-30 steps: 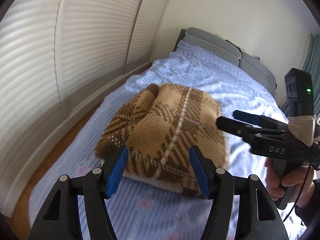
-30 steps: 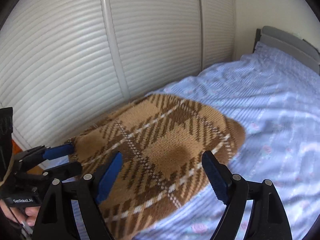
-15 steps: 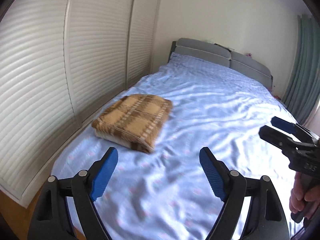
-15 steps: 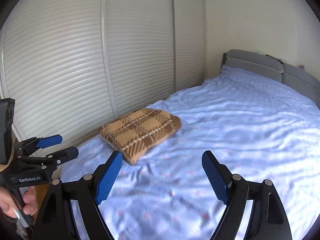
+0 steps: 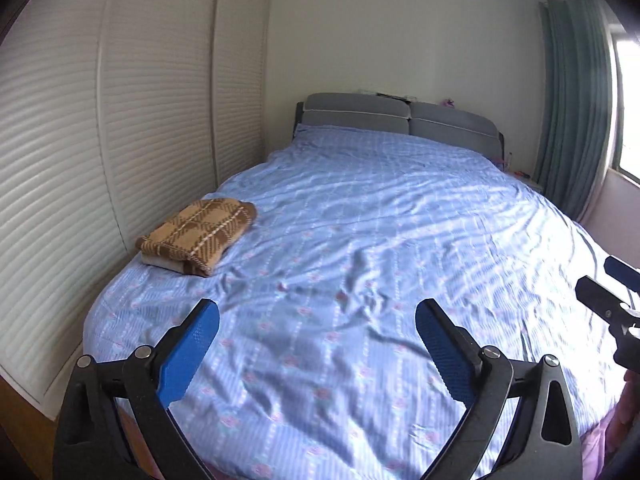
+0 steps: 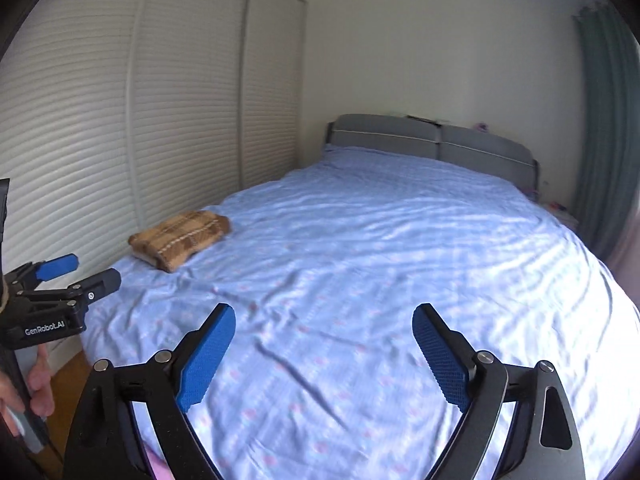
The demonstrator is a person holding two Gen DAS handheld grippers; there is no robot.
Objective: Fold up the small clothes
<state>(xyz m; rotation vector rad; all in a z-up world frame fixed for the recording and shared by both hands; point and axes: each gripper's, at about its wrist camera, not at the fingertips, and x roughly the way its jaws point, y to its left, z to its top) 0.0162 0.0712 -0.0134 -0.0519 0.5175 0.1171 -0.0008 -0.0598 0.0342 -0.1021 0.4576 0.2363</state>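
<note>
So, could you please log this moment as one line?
left gripper: open, empty | right gripper: open, empty | folded plaid sweater: resting at left edge of bed

Right gripper (image 5: 612, 292) cut off at frame edge; headboard (image 5: 400, 118) clutter unreadable.

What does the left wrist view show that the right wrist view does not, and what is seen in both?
Only the left wrist view shows the bright window beside the green curtain, and the right gripper at its edge. Only the right wrist view shows the hand that carries the left gripper. Both show the folded brown plaid garment lying near the white slatted doors, the blue bedsheet, the grey headboard, and open jaws holding nothing.
</note>
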